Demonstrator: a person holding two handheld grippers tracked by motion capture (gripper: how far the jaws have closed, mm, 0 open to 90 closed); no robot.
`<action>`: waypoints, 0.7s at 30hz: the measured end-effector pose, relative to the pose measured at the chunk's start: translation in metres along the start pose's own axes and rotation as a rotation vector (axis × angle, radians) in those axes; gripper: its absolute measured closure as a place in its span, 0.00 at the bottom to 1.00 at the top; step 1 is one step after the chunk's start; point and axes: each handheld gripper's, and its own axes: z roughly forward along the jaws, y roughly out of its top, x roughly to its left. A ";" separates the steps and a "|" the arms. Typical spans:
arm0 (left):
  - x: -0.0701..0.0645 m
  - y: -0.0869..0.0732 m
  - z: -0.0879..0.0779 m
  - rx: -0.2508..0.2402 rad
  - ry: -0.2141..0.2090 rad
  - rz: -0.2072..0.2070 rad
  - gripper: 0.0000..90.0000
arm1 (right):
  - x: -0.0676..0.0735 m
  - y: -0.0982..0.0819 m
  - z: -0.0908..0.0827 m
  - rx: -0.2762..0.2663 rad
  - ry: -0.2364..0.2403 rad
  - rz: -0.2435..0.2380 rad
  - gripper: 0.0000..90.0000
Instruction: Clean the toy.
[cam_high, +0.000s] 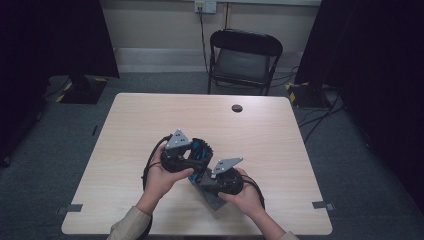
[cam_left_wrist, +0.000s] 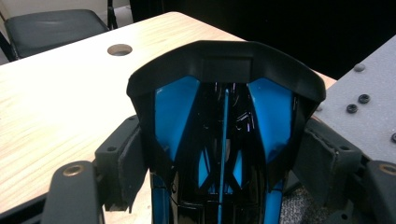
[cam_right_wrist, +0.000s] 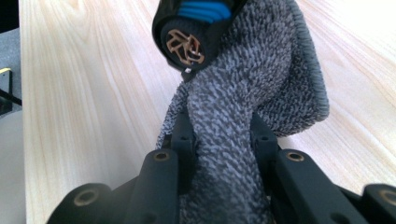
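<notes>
Black and blue plastic marks the thing in hand, a glossy object (cam_left_wrist: 224, 140) with a curved black rim and blue panels, which stands in the middle of the left gripper view. The left gripper (cam_left_wrist: 219, 163) has its two padded jaws set wide against the object's two sides, so it is clamped on it; in the high view the same object (cam_high: 200, 150) sits just below the centre of the frame, under the left gripper (cam_high: 192, 157) and the person's left hand (cam_high: 162, 175).

Grey, knobbly cloth (cam_right_wrist: 252, 93) runs up the middle of the right gripper view. The right gripper (cam_right_wrist: 222, 144) has its jaws drawn nearly together, pinching a fold of the cloth between them. At the top centre of that view the cloth wraps against a round black end of the object (cam_right_wrist: 187, 44), which bears a bronze emblem and a blue ribbed band above it. In the high view the cloth (cam_high: 212, 197) is a dark patch at lower centre, touching the right gripper (cam_high: 207, 182), with the right hand (cam_high: 245, 192) just to its right.

Both grippers sit close together on a pale wooden table (cam_high: 270, 145), whose round cable hole (cam_high: 237, 108) lies toward its far edge. A black folding chair (cam_high: 242, 60) stands beyond the table at top centre.
</notes>
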 end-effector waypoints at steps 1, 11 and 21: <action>0.000 0.000 0.000 -0.001 0.004 0.002 0.28 | 0.000 -0.001 -0.001 0.007 0.001 -0.008 0.79; 0.004 0.002 -0.005 -0.007 0.020 0.003 0.28 | -0.004 -0.006 -0.008 0.020 -0.008 -0.009 0.79; 0.008 -0.003 -0.006 0.013 0.036 0.003 0.28 | -0.017 -0.013 -0.025 0.004 -0.044 0.025 0.79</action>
